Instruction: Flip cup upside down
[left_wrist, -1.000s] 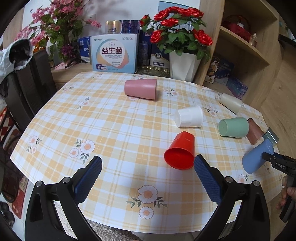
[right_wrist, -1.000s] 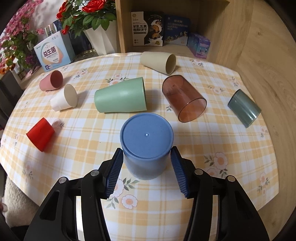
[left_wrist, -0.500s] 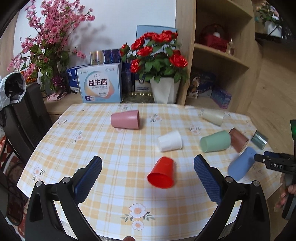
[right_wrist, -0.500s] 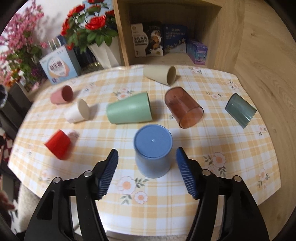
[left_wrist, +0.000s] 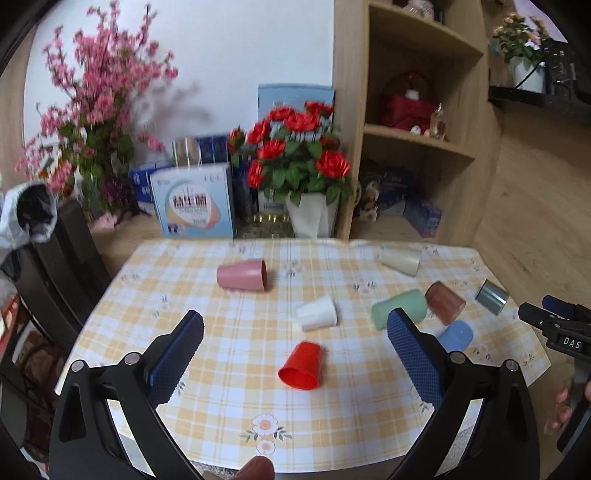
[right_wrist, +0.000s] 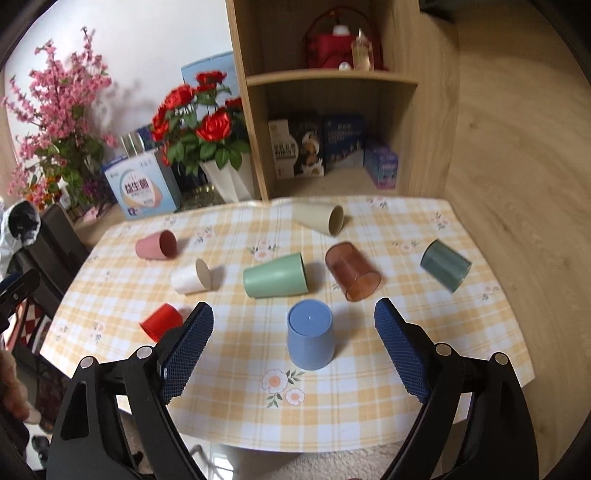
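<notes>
Blue cup (right_wrist: 310, 339) stands mouth-down, base up, on the table (right_wrist: 369, 406) near the front edge, just ahead of the right gripper (right_wrist: 293, 349). Nothing touches it; right fingers wide apart, one on each side, set back from the cup, holding nothing. Flip for this cup looks done.

Left gripper (left_wrist: 295, 354) also empty with fingers spread wide, hanging above the near edge, roughly facing the red cup (left_wrist: 302, 364).

Rest not flipped, as far as visible: red cup on its side, mouth toward the left camera; white cup (right_wrist: 192, 277) on its side; green cup (right_wrist: 275, 276) on its side just behind the blue one; brown clear cup (right_wrist: 352, 271) on its side or tilted, mouth toward the front; grey cup (right_wrist: 445, 264) the same way near the right edge; pink cup (right_wrist: 157, 245) and cream cup (right_wrist: 320, 218) on their sides further back.

Judgement: one of eight done if all are to be flipped, seven left. If only the blue one counts, task complete. Red cup seems likely next for the left side.
</notes>
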